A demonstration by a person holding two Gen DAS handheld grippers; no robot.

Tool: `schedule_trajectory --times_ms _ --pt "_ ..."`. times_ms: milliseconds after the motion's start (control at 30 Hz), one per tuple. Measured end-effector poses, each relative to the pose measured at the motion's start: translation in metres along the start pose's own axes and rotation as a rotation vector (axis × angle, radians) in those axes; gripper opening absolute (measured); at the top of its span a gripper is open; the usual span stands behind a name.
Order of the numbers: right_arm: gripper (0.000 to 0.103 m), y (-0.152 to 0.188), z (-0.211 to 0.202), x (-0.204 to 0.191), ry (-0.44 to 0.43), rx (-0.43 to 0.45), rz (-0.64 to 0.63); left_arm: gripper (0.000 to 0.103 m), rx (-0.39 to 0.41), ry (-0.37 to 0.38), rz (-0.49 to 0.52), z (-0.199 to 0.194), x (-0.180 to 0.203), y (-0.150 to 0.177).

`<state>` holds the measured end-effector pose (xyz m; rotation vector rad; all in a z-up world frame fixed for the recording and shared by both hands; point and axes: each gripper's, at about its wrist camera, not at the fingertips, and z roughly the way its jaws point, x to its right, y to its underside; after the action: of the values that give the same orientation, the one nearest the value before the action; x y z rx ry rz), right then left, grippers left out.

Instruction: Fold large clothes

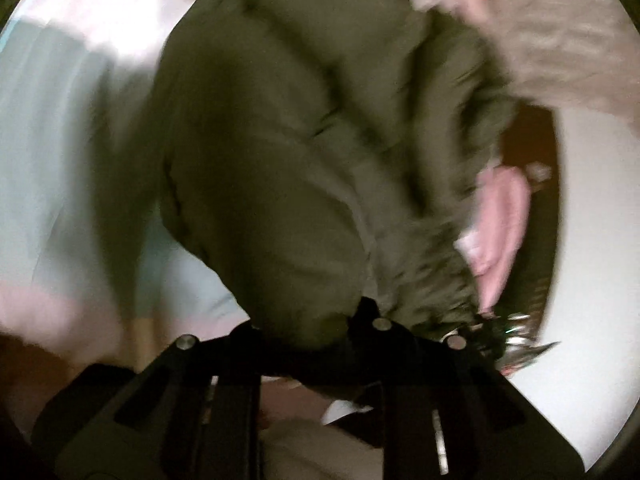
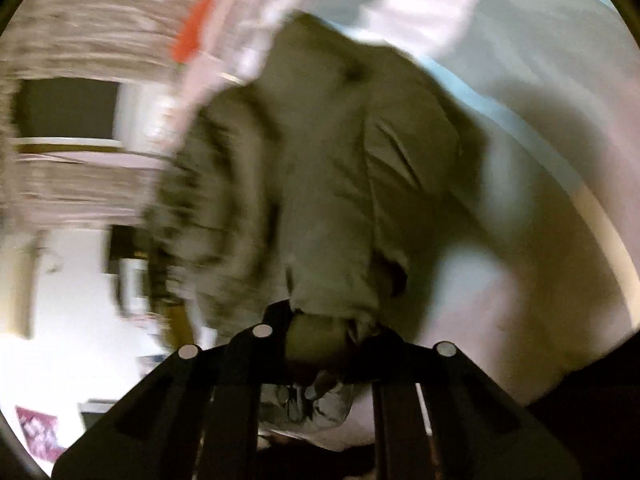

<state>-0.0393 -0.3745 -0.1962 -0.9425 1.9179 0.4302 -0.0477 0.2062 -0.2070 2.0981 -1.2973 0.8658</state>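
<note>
Pale bedding (image 1: pixel 60 140) lies blurred behind an olive-green jacket (image 1: pixel 300 140) that hangs in front of both cameras. Left tongs (image 1: pixel 320 332) are clamped on its lower fabric; right tongs (image 2: pixel 320 336) pinch another bunched edge. Motion blur smears everything, and something pink (image 1: pixel 500 232) beside the jacket cannot be identified.

Pale blue sheet (image 1: pixel 60 128) at nine o'clock in the left view, blurred. Pink cloth (image 1: pixel 504 216) at three, white wall (image 1: pixel 592 280) beyond. Striped fabric (image 2: pixel 88 20) at eleven in the right view, orange patch (image 2: pixel 192 28) beside it. Purple picture (image 2: pixel 40 436) at seven.
</note>
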Motion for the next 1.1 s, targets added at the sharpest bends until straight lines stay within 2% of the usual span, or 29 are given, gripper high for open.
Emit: schedule_trajectory --times_ms 100,200,300,400,467,500,600,667,700,767,800,833,933,967,1000,1067,1100 --pt "0.012 -0.022 -0.011 -0.027 -0.098 0.068 -0.04 0.016 0.117 0.113 0.037 -0.027 0.018 -0.009" --pt "0.012 -0.059 -0.007 -0.062 -0.14 0.078 -0.091 0.016 0.185 0.152 0.042 -0.041 0.035 -0.028" --pt "0.012 -0.095 0.002 -0.1 -0.157 0.095 -0.149 0.016 0.223 0.123 0.073 -0.035 0.074 -0.041" --pt "0.007 -0.13 0.004 -0.125 -0.187 0.126 -0.193 0.016 0.296 0.113 0.114 -0.037 0.114 -0.072" --pt "0.007 -0.159 0.014 -0.137 -0.159 0.167 -0.25 0.016 0.34 0.086 0.119 -0.029 0.137 -0.099" --pt "0.002 -0.172 0.02 -0.147 -0.155 0.19 -0.283 0.016 0.358 0.073 0.112 -0.028 0.134 -0.112" --pt "0.002 -0.197 0.03 -0.154 -0.08 0.258 -0.373 0.016 0.365 0.009 0.06 0.002 0.13 -0.143" --pt "0.005 -0.192 0.034 -0.154 -0.081 0.22 -0.408 0.016 0.337 -0.019 0.005 0.021 0.116 -0.155" --pt "0.005 -0.185 0.039 -0.157 -0.074 0.159 -0.429 0.016 0.327 -0.019 -0.021 0.026 0.112 -0.163" --pt "0.029 -0.153 0.052 -0.172 -0.041 0.005 -0.544 0.016 0.321 0.014 -0.087 0.029 0.102 -0.177" --pt "0.054 -0.127 0.062 -0.18 -0.026 -0.085 -0.634 0.016 0.327 0.014 -0.096 0.026 0.099 -0.179" --pt "0.061 -0.098 0.073 -0.187 -0.016 -0.188 -0.737 0.016 0.334 0.007 -0.101 0.026 0.097 -0.18" --pt "0.061 -0.022 0.104 -0.191 0.067 -0.382 -0.936 0.016 0.346 0.005 -0.121 0.023 0.096 -0.179" --pt "0.061 -0.01 0.116 -0.185 0.102 -0.408 -0.956 0.016 0.351 0.006 -0.124 0.02 0.098 -0.177" --pt "0.061 0.002 0.134 -0.177 0.184 -0.436 -0.98 0.016 0.357 0.006 -0.122 0.018 0.102 -0.177" --pt "0.061 0.013 0.167 -0.165 0.392 -0.406 -1.065 0.016 0.388 0.015 -0.1 0.01 0.113 -0.176" --pt "0.061 0.013 0.178 -0.163 0.436 -0.377 -1.099 0.016 0.401 0.016 -0.083 0.008 0.12 -0.176"
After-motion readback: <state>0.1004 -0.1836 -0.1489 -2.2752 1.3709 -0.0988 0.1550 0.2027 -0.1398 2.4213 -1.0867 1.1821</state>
